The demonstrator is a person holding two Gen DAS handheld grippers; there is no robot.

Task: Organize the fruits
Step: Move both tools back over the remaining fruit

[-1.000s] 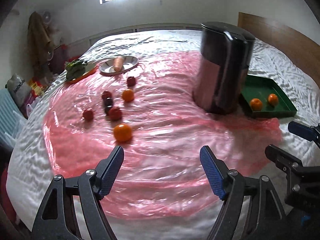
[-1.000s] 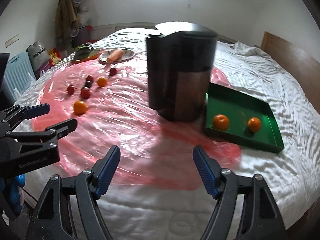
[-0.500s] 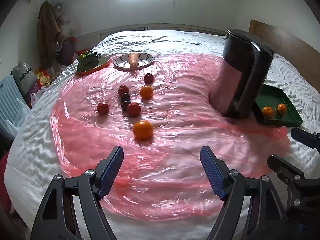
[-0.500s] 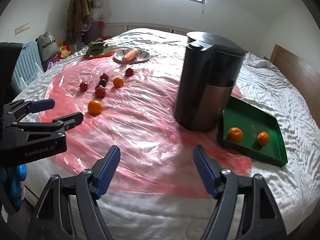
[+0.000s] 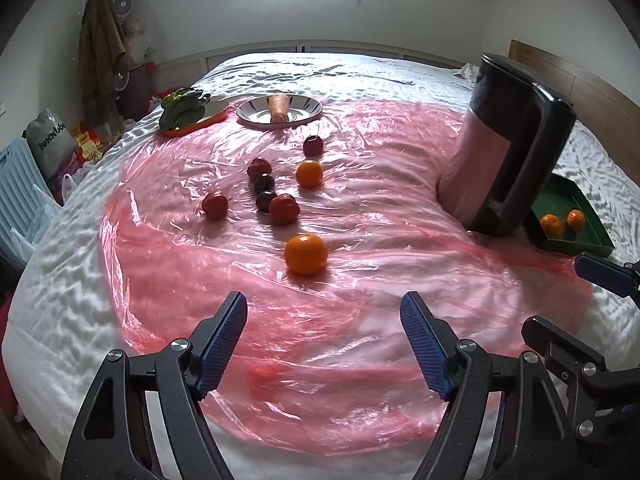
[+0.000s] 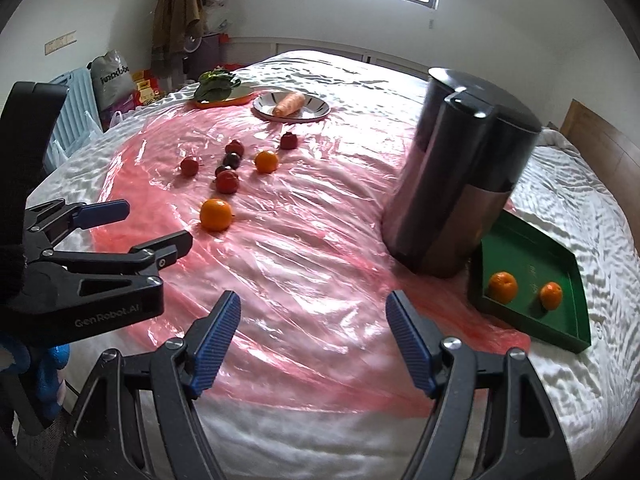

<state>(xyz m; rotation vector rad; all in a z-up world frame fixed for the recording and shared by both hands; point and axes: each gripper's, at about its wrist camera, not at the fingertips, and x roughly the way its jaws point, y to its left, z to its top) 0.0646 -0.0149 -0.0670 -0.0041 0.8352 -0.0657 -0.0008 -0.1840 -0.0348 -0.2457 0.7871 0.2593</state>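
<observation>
Left gripper (image 5: 323,334): my jaws spread, empty, above the pink sheet (image 5: 360,208).
Right gripper (image 6: 313,334): my jaws spread, empty.
Nearest orange (image 5: 306,253): loose ahead of my left gripper.
Green tray (image 6: 568,276): two oranges inside, beside the dark bin (image 6: 460,184).

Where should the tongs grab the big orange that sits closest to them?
Grip the nearest orange across its round middle, pads on its left and right sides. Come from the near side, angled down, with the open left tongs, which already face it. It is round, so any width fits, and it sits alone on the pink plastic sheet, apart from the red fruits.
</observation>
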